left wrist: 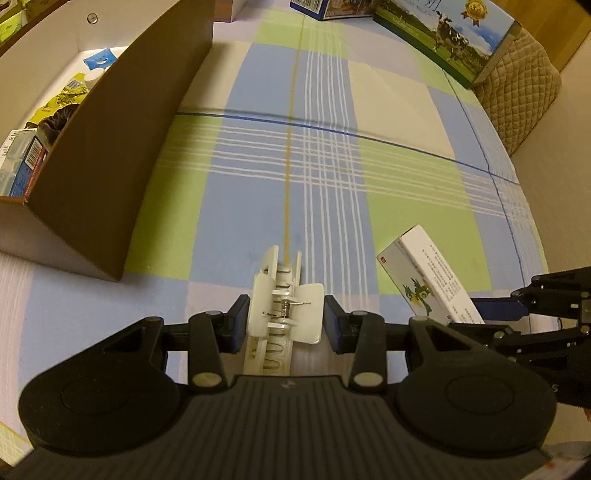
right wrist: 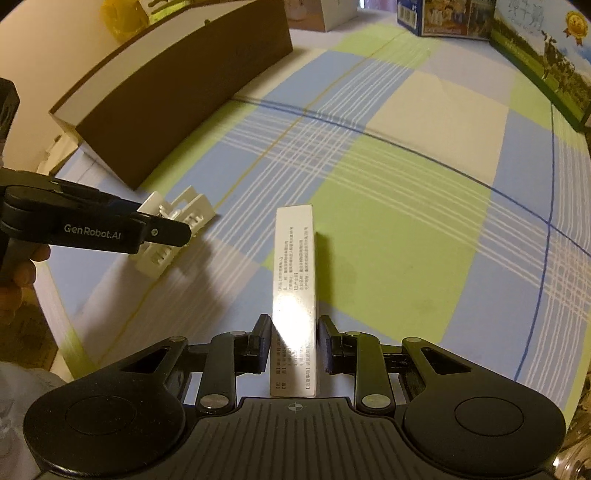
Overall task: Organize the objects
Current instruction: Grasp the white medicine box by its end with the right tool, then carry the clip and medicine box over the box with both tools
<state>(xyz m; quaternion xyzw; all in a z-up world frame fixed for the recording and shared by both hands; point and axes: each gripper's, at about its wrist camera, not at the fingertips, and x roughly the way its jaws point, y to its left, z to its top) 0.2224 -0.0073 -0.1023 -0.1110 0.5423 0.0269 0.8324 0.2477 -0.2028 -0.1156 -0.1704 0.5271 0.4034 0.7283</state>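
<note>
My left gripper (left wrist: 286,315) is shut on a white hair claw clip (left wrist: 280,291), with the blue pads pressing its two wings. The clip hangs low over the checked cloth (left wrist: 295,155), to the right of an open brown cardboard box (left wrist: 92,166). My right gripper (right wrist: 294,334) is shut on a slim white printed carton (right wrist: 294,266) that sticks out forward between the pads. In the right wrist view the left gripper (right wrist: 166,227) and the clip (right wrist: 184,206) are at the left, near the cardboard box (right wrist: 177,103). The left wrist view has the carton (left wrist: 432,277) and the right gripper (left wrist: 480,314) at its right edge.
The cardboard box holds several packets and small cartons (left wrist: 29,158). Milk cartons with a cow picture (left wrist: 443,33) stand along the far right edge of the cloth. A quilted cushion (left wrist: 524,85) lies beyond them. A person's hand (right wrist: 18,280) grips the left tool.
</note>
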